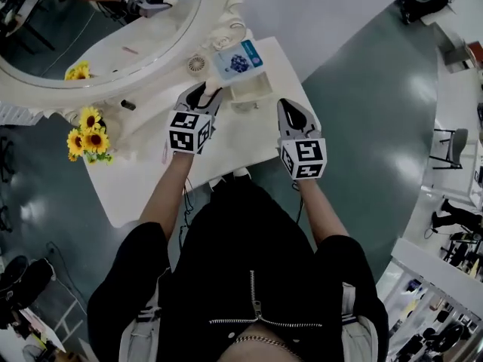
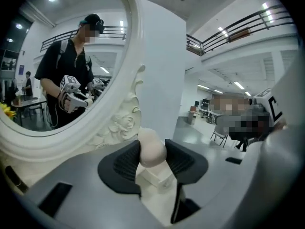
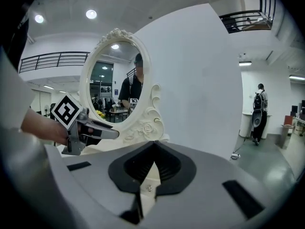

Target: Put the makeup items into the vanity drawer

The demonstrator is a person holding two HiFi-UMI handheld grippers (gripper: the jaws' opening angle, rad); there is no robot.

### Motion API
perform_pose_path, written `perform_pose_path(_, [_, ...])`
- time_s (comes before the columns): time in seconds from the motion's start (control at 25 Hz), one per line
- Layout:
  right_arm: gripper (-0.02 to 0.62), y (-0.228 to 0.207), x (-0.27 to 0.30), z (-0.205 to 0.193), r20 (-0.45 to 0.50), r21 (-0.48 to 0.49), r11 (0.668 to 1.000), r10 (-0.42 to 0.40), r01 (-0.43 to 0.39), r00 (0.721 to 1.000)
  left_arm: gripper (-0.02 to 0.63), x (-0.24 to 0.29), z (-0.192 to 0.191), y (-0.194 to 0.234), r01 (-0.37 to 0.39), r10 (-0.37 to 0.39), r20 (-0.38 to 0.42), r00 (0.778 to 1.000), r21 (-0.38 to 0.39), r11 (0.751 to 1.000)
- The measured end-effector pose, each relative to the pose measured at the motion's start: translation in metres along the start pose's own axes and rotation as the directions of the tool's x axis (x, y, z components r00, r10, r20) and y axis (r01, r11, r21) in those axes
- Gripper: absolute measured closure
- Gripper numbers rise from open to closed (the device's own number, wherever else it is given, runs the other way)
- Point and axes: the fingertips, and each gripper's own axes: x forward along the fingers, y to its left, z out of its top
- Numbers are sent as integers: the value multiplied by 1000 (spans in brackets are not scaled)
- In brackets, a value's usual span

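Above the white vanity table with its ornate oval mirror, on a glossy grey-green floor, the left gripper clamped a beige makeup sponge and the right gripper was closed and empty.

vanity white | sunflowers yellow | sponge beige | packet blue-white

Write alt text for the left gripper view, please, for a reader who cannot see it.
The left tool grips a pale, egg-shaped makeup sponge between its dark ribbed jaws, close to the camera. Behind, at left, an ornate white mirror reflects the person holding both tools.
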Motion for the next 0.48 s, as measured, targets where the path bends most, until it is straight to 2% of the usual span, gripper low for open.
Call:
perform_pose_path(0.16, [588, -16, -10, -12, -20, 23, 999, -39, 40, 999, 431, 37, -10, -26, 70, -68, -57, 996, 38, 997])
perform_pose_path(0.32, [589, -28, -18, -23, -38, 43, 997, -68, 70, 997, 430, 68, -29, -45, 113, -101, -130, 986, 89, 990])
perform_pose_path(0.48, [588, -37, -24, -34, -61, 58, 994, -92, 95, 994, 430, 93, -55, -55, 134, -117, -206, 972, 73, 988])
